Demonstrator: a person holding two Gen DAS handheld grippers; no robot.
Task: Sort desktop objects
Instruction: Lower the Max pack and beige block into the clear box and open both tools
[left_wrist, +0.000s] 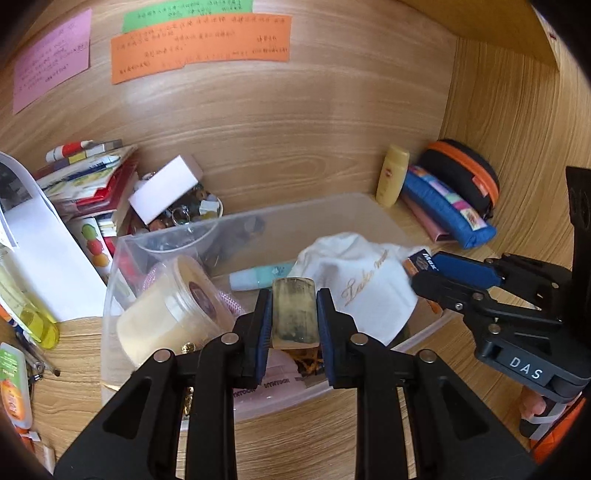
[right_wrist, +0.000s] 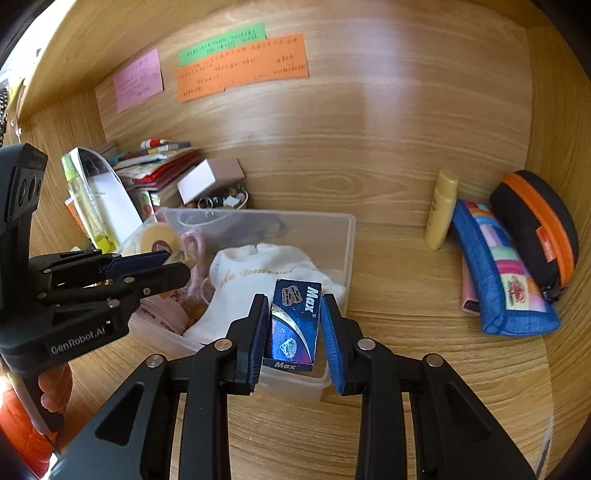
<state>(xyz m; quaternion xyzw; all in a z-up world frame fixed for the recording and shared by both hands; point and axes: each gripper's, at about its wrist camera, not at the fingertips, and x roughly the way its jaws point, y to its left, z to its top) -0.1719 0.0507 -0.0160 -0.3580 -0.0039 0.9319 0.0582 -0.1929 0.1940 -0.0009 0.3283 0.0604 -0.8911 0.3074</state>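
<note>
Left tool (left_wrist: 294, 314) clamps a translucent amber block (left_wrist: 294, 314); right tool (right_wrist: 294, 328) seemingly grips a glossy box (right_wrist: 294, 325).

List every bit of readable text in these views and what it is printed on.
"Max": blue box in the right tool.
"DAS": right tool body.
"GenRobot.AI": left tool body.
"Lake...", gold script, remainder unclear: white cap.
Handwriting on the wall notes: too small to read.

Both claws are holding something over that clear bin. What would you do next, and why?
Probably open the right claw and let the blue box drop: it already hangs over the clear bin, above the white cap. The left claw can release its yellowish block afterwards.
</note>
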